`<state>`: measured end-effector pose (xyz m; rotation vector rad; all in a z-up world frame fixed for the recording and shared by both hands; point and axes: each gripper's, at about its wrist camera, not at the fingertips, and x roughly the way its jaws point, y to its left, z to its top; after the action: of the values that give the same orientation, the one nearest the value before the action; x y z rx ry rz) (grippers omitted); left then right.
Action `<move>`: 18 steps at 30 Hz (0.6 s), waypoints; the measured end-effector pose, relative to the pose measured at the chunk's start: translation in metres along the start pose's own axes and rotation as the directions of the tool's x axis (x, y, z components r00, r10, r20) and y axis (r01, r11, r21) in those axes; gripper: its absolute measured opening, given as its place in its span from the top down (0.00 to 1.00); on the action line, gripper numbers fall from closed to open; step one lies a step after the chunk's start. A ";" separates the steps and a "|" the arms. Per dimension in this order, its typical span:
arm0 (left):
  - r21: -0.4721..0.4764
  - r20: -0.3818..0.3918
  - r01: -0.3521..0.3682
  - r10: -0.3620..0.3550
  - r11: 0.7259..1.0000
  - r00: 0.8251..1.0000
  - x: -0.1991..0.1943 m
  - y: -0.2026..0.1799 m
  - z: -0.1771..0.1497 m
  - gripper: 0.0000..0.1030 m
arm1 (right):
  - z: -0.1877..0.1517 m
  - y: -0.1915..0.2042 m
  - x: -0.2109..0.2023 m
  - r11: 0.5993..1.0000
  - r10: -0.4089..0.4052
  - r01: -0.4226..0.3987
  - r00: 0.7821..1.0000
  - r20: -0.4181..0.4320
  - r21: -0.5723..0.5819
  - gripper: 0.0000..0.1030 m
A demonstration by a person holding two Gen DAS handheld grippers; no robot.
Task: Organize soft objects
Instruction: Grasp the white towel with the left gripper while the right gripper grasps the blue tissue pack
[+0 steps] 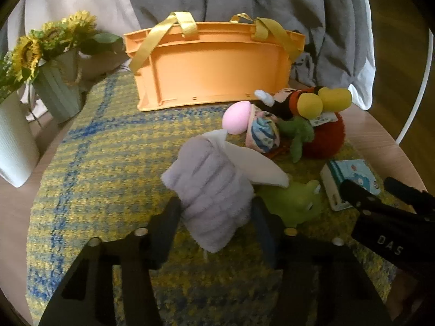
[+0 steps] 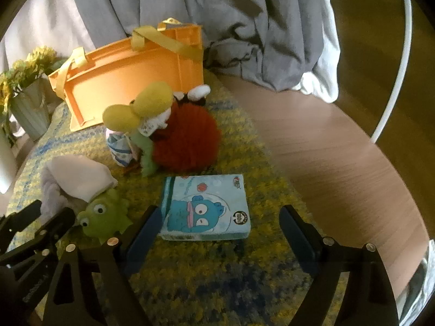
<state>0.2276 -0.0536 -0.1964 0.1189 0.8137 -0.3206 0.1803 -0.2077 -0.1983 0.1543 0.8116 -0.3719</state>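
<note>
Toys (image 1: 274,125) before basket (image 1: 212,65), on mat (image 1: 108,168)

Left gripper (image 1: 216,214) clamps a lavender plush (image 1: 209,190) above the yellow-blue mat (image 1: 108,163). Orange basket (image 1: 209,65) stands at twelve o'clock; right gripper (image 1: 380,190) at three o'clock.

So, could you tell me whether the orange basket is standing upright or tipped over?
Upright: the orange basket rests on its base on the mat, rim and yellow handles on top.
</note>
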 end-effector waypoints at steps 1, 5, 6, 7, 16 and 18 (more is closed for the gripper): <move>-0.002 0.000 0.010 -0.010 1.000 1.000 0.000 0.000 0.000 0.62 | 0.000 0.000 0.001 1.000 0.007 -0.007 1.000 -0.002 0.005 0.14; -0.008 0.011 0.020 -0.020 1.000 1.000 -0.002 0.001 0.002 0.70 | 0.002 0.002 0.004 0.999 0.039 -0.039 0.999 -0.011 0.001 0.30; -0.010 0.011 0.019 -0.019 1.000 1.000 -0.002 0.001 0.003 0.70 | 0.002 0.003 0.005 0.998 0.055 -0.055 0.998 -0.015 0.001 0.36; -0.012 0.013 0.017 -0.017 1.000 1.000 -0.003 0.002 0.004 0.70 | 0.002 0.004 0.005 0.999 0.053 -0.053 0.998 -0.015 -0.002 0.36; -0.024 0.011 0.007 -0.007 1.000 1.000 -0.013 0.005 0.001 0.71 | 0.009 0.004 0.000 0.999 0.034 -0.034 0.999 -0.008 -0.015 0.45; -0.024 0.009 0.010 -0.010 1.000 1.000 -0.013 0.005 0.000 0.71 | 0.009 0.004 0.003 0.998 0.063 -0.064 0.998 -0.022 -0.020 0.22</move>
<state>0.2209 -0.0455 -0.1867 0.0909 0.8097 -0.3205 0.1893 -0.2073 -0.1941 0.1645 0.8293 -0.3025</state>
